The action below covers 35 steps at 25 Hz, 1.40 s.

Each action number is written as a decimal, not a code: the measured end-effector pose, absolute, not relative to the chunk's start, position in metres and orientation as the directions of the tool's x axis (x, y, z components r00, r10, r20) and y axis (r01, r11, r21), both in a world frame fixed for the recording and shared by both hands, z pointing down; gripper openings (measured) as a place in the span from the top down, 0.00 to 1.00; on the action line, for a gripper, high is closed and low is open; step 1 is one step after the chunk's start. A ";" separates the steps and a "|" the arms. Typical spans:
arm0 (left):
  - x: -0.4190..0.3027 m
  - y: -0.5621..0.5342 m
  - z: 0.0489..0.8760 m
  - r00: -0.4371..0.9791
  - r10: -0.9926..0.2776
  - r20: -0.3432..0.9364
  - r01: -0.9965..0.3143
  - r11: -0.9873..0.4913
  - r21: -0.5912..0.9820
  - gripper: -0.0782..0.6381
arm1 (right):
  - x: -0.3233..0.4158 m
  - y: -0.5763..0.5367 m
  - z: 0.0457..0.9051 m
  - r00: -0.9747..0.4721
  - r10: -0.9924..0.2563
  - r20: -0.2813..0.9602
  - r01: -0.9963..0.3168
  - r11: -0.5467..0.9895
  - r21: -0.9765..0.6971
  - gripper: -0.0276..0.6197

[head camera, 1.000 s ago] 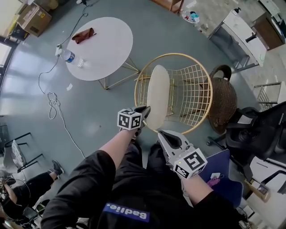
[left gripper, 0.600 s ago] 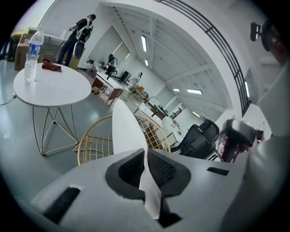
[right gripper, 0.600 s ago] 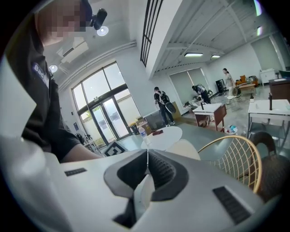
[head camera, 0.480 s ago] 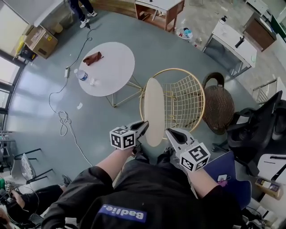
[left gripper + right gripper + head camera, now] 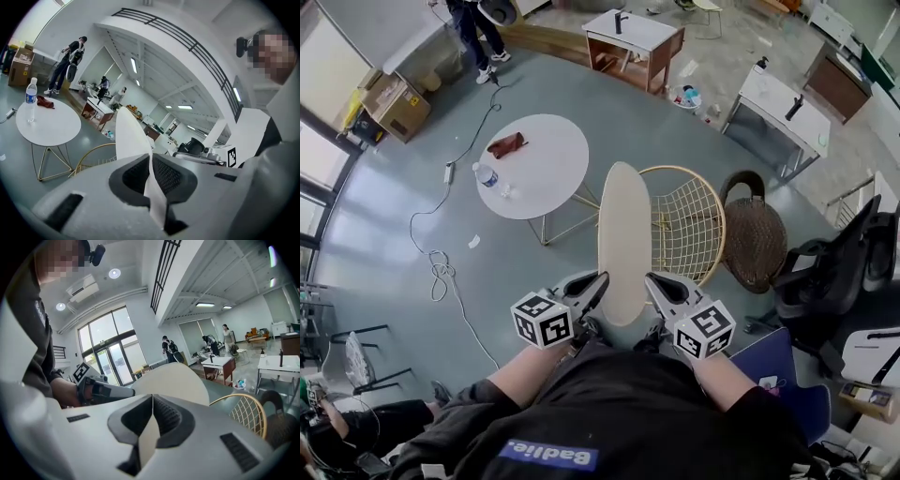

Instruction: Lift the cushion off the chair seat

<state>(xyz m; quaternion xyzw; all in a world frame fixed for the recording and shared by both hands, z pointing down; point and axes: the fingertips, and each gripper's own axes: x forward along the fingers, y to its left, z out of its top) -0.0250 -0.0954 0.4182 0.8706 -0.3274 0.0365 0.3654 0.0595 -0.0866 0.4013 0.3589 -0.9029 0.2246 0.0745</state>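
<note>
i am gripping the cream cushion (image 5: 622, 234) with both tongs. the left tongs (image 5: 151, 165) are pressing nearly closed on its thin near edge, and the right tongs (image 5: 150, 404) are pinching the same edge just beside them, from the other side. the cushion is standing upright on edge between them, over the left part of the gold wire chair (image 5: 694, 220) and seemingly off its seat. a round white surface (image 5: 534, 164) is standing near the chair's left.
</note>
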 end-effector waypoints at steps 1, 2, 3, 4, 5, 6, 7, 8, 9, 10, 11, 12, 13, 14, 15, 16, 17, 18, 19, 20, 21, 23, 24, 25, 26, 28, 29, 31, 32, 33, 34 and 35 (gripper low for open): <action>-0.027 -0.094 0.412 0.781 -0.551 0.293 -0.597 -0.522 0.610 0.84 | 0.058 -0.086 0.400 -0.732 -0.614 0.295 -0.681 0.645 -0.348 0.91; -0.028 -0.094 0.407 0.779 -0.559 0.283 -0.597 -0.524 0.608 0.84 | 0.057 -0.086 0.399 -0.733 -0.614 0.294 -0.680 0.647 -0.344 0.91; -0.030 -0.093 0.401 0.776 -0.567 0.274 -0.598 -0.525 0.606 0.84 | 0.057 -0.085 0.397 -0.733 -0.614 0.294 -0.680 0.649 -0.341 0.91; -0.031 -0.092 0.396 0.773 -0.575 0.267 -0.599 -0.526 0.604 0.84 | 0.056 -0.085 0.396 -0.733 -0.614 0.295 -0.681 0.651 -0.336 0.91; -0.032 -0.090 0.391 0.770 -0.583 0.260 -0.601 -0.527 0.600 0.84 | 0.056 -0.083 0.394 -0.733 -0.613 0.295 -0.680 0.654 -0.331 0.91; -0.032 -0.089 0.386 0.767 -0.590 0.253 -0.604 -0.530 0.595 0.84 | 0.056 -0.082 0.393 -0.733 -0.612 0.295 -0.680 0.657 -0.325 0.91; -0.031 -0.088 0.383 0.764 -0.596 0.247 -0.606 -0.534 0.589 0.84 | 0.056 -0.082 0.392 -0.734 -0.611 0.295 -0.679 0.661 -0.319 0.91; -0.031 -0.087 0.380 0.762 -0.601 0.242 -0.608 -0.536 0.585 0.84 | 0.056 -0.081 0.391 -0.736 -0.610 0.295 -0.677 0.666 -0.313 0.91; -0.030 -0.086 0.378 0.760 -0.605 0.237 -0.610 -0.536 0.584 0.84 | 0.055 -0.081 0.390 -0.738 -0.608 0.294 -0.675 0.670 -0.310 0.91; -0.030 -0.085 0.377 0.758 -0.610 0.233 -0.610 -0.535 0.584 0.84 | 0.054 -0.081 0.390 -0.740 -0.605 0.292 -0.672 0.673 -0.308 0.91; -0.031 -0.085 0.376 0.755 -0.614 0.230 -0.611 -0.533 0.585 0.84 | 0.053 -0.081 0.389 -0.743 -0.602 0.291 -0.669 0.677 -0.307 0.91; -0.031 -0.084 0.375 0.753 -0.618 0.226 -0.612 -0.531 0.586 0.84 | 0.051 -0.081 0.389 -0.746 -0.599 0.290 -0.665 0.681 -0.307 0.91; -0.030 -0.084 0.375 0.752 -0.620 0.224 -0.612 -0.530 0.587 0.84 | 0.050 -0.080 0.389 -0.750 -0.595 0.289 -0.662 0.685 -0.305 0.91; -0.029 -0.083 0.375 0.752 -0.621 0.222 -0.611 -0.531 0.588 0.84 | 0.049 -0.080 0.389 -0.753 -0.592 0.288 -0.658 0.690 -0.302 0.91; -0.028 -0.083 0.375 0.753 -0.620 0.220 -0.610 -0.533 0.587 0.84 | 0.048 -0.079 0.387 -0.755 -0.590 0.284 -0.655 0.695 -0.297 0.91; -0.027 -0.082 0.375 0.755 -0.618 0.218 -0.608 -0.536 0.585 0.84 | 0.047 -0.079 0.385 -0.757 -0.590 0.280 -0.652 0.700 -0.291 0.91; -0.026 -0.082 0.374 0.757 -0.617 0.217 -0.607 -0.540 0.583 0.84 | 0.046 -0.080 0.384 -0.759 -0.589 0.276 -0.650 0.704 -0.286 0.91; -0.025 -0.082 0.373 0.758 -0.616 0.215 -0.606 -0.543 0.581 0.84 | 0.046 -0.080 0.382 -0.761 -0.588 0.273 -0.648 0.708 -0.282 0.91; -0.024 -0.082 0.373 0.758 -0.616 0.214 -0.606 -0.544 0.580 0.84 | 0.045 -0.080 0.381 -0.762 -0.588 0.271 -0.647 0.710 -0.279 0.91; -0.024 -0.082 0.373 0.758 -0.616 0.214 -0.606 -0.546 0.578 0.84 | 0.045 -0.080 0.381 -0.763 -0.588 0.268 -0.646 0.711 -0.277 0.91; -0.024 -0.083 0.373 0.759 -0.615 0.214 -0.606 -0.547 0.577 0.84 | 0.045 -0.080 0.381 -0.764 -0.588 0.266 -0.645 0.712 -0.277 0.91; -0.023 -0.084 0.373 0.760 -0.613 0.213 -0.605 -0.550 0.576 0.84 | 0.046 -0.081 0.381 -0.763 -0.589 0.265 -0.646 0.712 -0.276 0.91; -0.023 -0.084 0.373 0.761 -0.612 0.213 -0.604 -0.551 0.575 0.84 | 0.046 -0.081 0.382 -0.763 -0.590 0.264 -0.646 0.712 -0.276 0.91; -0.023 -0.084 0.373 0.762 -0.611 0.214 -0.604 -0.552 0.575 0.84 | 0.045 -0.082 0.382 -0.763 -0.590 0.264 -0.646 0.712 -0.277 0.91; -0.023 -0.084 0.373 0.763 -0.610 0.215 -0.604 -0.553 0.574 0.84 | 0.045 -0.082 0.381 -0.764 -0.589 0.263 -0.645 0.712 -0.278 0.91; -0.022 -0.084 0.372 0.763 -0.608 0.218 -0.605 -0.553 0.572 0.84 | 0.045 -0.082 0.381 -0.764 -0.590 0.260 -0.645 0.712 -0.279 0.91; -0.022 -0.084 0.372 0.763 -0.608 0.220 -0.606 -0.553 0.572 0.84 | 0.045 -0.082 0.380 -0.764 -0.591 0.260 -0.645 0.711 -0.280 0.91; -0.023 -0.085 0.373 0.762 -0.608 0.222 -0.606 -0.551 0.573 0.84 | 0.045 -0.083 0.380 -0.762 -0.593 0.261 -0.647 0.709 -0.280 0.91; -0.023 -0.085 0.373 0.762 -0.608 0.222 -0.606 -0.550 0.574 0.84 | 0.045 -0.083 0.381 -0.761 -0.593 0.262 -0.648 0.708 -0.280 0.91; -0.023 -0.085 0.374 0.762 -0.608 0.222 -0.606 -0.549 0.575 0.84 | 0.045 -0.083 0.381 -0.760 -0.594 0.264 -0.649 0.707 -0.280 0.91; -0.023 -0.085 0.375 0.762 -0.608 0.222 -0.606 -0.549 0.576 0.84 | 0.046 -0.083 0.382 -0.760 -0.594 0.265 -0.650 0.707 -0.280 0.91; -0.022 -0.085 0.376 0.762 -0.608 0.223 -0.606 -0.549 0.576 0.84 | 0.047 -0.083 0.383 -0.760 -0.594 0.265 -0.650 0.706 -0.281 0.91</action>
